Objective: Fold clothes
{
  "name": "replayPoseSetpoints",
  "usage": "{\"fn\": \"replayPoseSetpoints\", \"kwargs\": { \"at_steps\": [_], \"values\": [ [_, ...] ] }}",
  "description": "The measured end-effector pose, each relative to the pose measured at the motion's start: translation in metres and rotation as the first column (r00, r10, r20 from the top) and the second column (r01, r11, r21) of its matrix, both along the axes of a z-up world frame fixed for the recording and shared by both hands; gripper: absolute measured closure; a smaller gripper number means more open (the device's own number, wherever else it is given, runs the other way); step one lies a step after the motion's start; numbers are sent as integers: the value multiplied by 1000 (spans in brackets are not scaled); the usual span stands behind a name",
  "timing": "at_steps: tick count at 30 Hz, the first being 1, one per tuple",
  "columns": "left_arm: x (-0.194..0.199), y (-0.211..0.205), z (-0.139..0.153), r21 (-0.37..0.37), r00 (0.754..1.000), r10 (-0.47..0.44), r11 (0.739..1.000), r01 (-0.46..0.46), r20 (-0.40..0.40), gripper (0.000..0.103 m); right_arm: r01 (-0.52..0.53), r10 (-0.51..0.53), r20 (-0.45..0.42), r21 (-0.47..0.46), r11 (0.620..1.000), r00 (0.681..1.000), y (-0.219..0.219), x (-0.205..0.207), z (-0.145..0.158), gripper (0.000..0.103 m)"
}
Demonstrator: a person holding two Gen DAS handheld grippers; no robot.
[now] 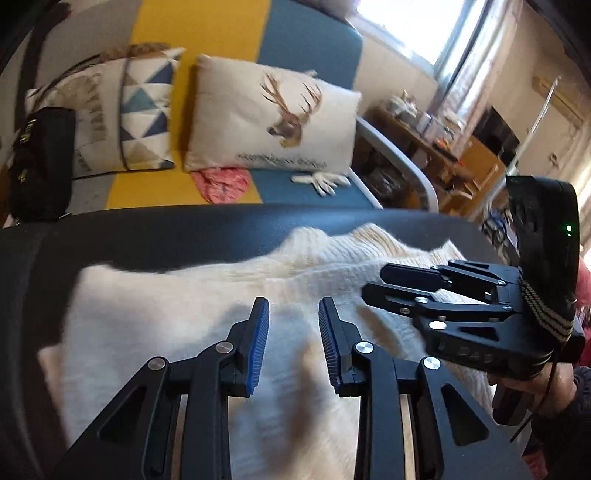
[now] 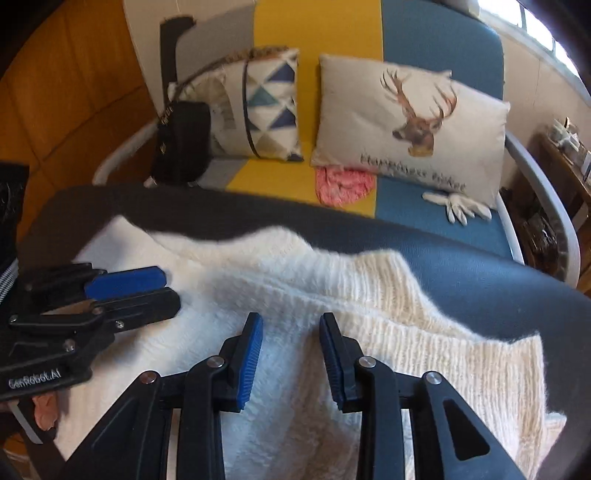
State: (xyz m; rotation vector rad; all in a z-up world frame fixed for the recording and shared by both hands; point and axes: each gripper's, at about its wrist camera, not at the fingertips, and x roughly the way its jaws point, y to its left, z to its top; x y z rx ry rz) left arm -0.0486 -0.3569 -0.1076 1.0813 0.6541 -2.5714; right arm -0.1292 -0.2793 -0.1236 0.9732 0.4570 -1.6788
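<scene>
Dark table [image 1: 166, 240], colour-striped sofa [image 1: 207, 33] behind

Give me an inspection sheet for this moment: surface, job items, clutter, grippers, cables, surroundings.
Surface: dark table, partly covered.
Job's things: white knit garment spread on it, rumpled at the far edge.
Clutter: nothing seen on the table.
Grippers: left gripper open above the garment; right gripper open, empty.
Cables: thin black lead by the right hand.
Surroundings: sofa with deer cushion, triangle cushion, black bag, pink cloth.
</scene>
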Motion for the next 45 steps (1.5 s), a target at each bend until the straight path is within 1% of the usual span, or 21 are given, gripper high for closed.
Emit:
{"fn": "replayPoseSetpoints", "kwargs": {
  "at_steps": [1, 4, 5, 7, 8, 10, 14, 16, 17, 20, 23, 25, 30, 31, 33, 34, 35, 38, 40, 43, 45],
  "values": [
    [2, -3, -1, -11, 1000, 9, 1000, -9, 14, 73, -4, 4, 1, -2, 1000, 1000, -3, 2, 0, 71],
    [-3, -15, -16, -23, 993, 29, 999, -27, 111, 73, -58, 59, -36, 32, 998, 998, -23, 21, -7, 71],
    [-4, -20, -19, -12, 994, 41, 999, -40, 105, 73, -76, 78, -48, 44, 996, 996, -30, 28, -9, 71],
    [-3, -23, -17, 4, 994, 54, 998, -55, 97, 73, -63, 75, -115, 100, 993, 990, -46, 35, -21, 71],
    [-1, -23, -15, 11, 995, 58, 998, -59, 84, 73, -42, 53, -121, 95, 995, 991, -49, 34, -22, 71],
    [12, -23, -6, 35, 999, 50, 998, -51, 20, 73, 8, 0, -95, 75, 997, 995, -51, 29, -23, 71],
    [42, -22, 1, 17, 998, 52, 999, -52, -26, 73, 25, -22, -70, 41, 999, 997, -43, 31, -13, 70],
    [39, -31, -9, 6, 997, 70, 998, -70, 41, 73, -4, 4, -40, 2, 1000, 999, -40, 36, -6, 70],
    [36, -36, -15, 0, 994, 80, 997, -80, 77, 73, -16, 16, -36, 7, 1000, 999, -43, 40, -6, 70],
    [38, -47, -11, 50, 993, 109, 993, -111, 51, 73, -15, 19, -60, 64, 998, 998, -58, 45, -20, 69],
    [56, -48, 4, 86, 992, 123, 989, -122, -7, 73, 7, -5, -30, 46, 999, 1000, -51, 44, -9, 69],
    [79, -42, 11, 79, 991, 129, 989, -126, -39, 73, -25, 26, -16, 25, 999, 1000, -35, 54, -2, 69],
    [142, -19, 14, 112, 991, 103, 989, -93, -91, 73, -112, 113, 12, -29, 993, 994, 5, 83, 15, 69],
    [151, -10, 12, 109, 993, 79, 992, -69, -92, 73, -120, 120, 8, -25, 992, 993, 12, 92, 14, 68],
    [156, 8, 4, 55, 998, 54, 997, -53, -19, 73, -115, 116, -11, 23, 993, 993, 13, 102, 0, 67],
    [157, 16, -1, 26, 999, 44, 999, -44, 22, 73, -109, 110, -11, 21, 994, 994, 13, 103, -4, 67],
    [161, 22, -5, 26, 999, 37, 999, -38, 35, 73, -103, 103, -10, 14, 995, 995, 12, 104, -8, 67],
    [184, 31, -2, 72, 998, 53, 996, -52, -16, 73, -65, 65, 23, -6, 998, 998, 18, 101, 1, 67],
    [203, 34, 3, 87, 995, 85, 993, -80, -56, 73, -88, 89, 35, -34, 996, 995, 31, 110, 9, 67],
    [225, 35, 1, 105, 990, 127, 987, -120, -63, 73, -128, 132, 49, -79, 989, 990, 51, 125, 20, 67],
    [230, 36, -3, 119, 991, 120, 987, -112, -64, 73, -128, 133, 58, -73, 989, 989, 58, 132, 17, 67]
  ]
}}
